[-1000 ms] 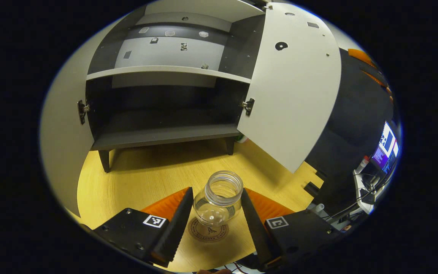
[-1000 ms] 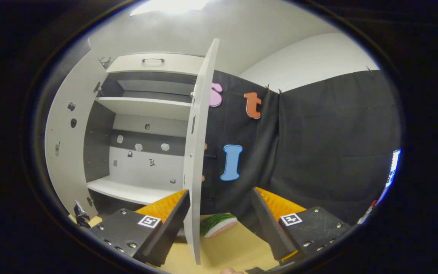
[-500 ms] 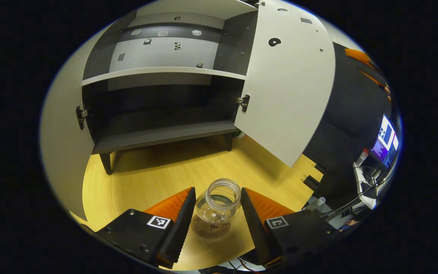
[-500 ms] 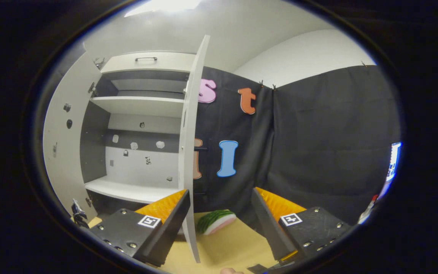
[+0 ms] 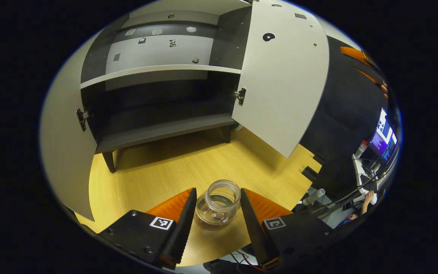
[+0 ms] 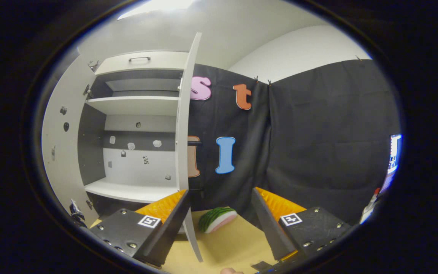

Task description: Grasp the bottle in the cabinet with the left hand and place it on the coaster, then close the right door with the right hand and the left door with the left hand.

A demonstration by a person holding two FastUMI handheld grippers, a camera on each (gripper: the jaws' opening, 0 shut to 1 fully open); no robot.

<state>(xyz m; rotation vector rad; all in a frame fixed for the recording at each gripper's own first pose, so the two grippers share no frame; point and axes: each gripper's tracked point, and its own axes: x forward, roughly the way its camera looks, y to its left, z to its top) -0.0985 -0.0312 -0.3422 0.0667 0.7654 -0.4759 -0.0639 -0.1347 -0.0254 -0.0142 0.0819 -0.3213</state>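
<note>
Left gripper view: the left gripper (image 5: 216, 220) stands wide, one finger on each side of the clear round glass bottle (image 5: 217, 203), a gap showing on both sides.
Bottle: upright, mouth open, standing on the round brown printed coaster (image 5: 208, 225) near the front edge of the yellow wooden table (image 5: 158, 175).
Cabinet: the grey-and-white cabinet (image 5: 158, 95) stands at the table's far edge with bare shelves.
Doors: the white left door (image 5: 65, 144) and the white right door (image 5: 283, 76) both swung out.
Right gripper view: the right gripper (image 6: 221, 222) spread wide, holding nothing, just above the table (image 6: 230, 243).
Right door: its thin edge (image 6: 184, 152) rises just beside the gripper's left finger; whether they touch, I cannot tell.
Beyond: a green-striped watermelon-slice toy (image 6: 217, 219) lies on the table between the fingers, against the black cloth wall (image 6: 318, 152).
</note>
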